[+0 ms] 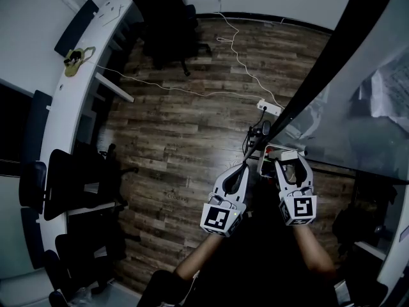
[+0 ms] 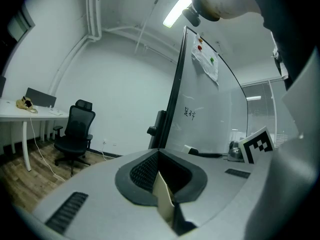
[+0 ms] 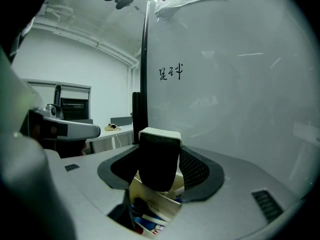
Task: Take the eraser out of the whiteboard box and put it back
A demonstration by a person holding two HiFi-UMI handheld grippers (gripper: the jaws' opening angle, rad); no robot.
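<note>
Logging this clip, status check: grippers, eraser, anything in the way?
Left gripper shut on whiteboard box wall. Right gripper shut on eraser, upright above the box. Markers in the box below; nothing else between.

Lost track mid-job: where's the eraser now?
Right gripper view, centre: the eraser is clamped in the right gripper, just above the whiteboard box.

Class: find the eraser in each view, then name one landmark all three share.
Head view: eraser, white, at the right gripper's tips, right of centre.
Left gripper view: not visible.
Right gripper view: eraser at centre, between the jaws, above the box.
Shared landmark: the whiteboard.
</note>
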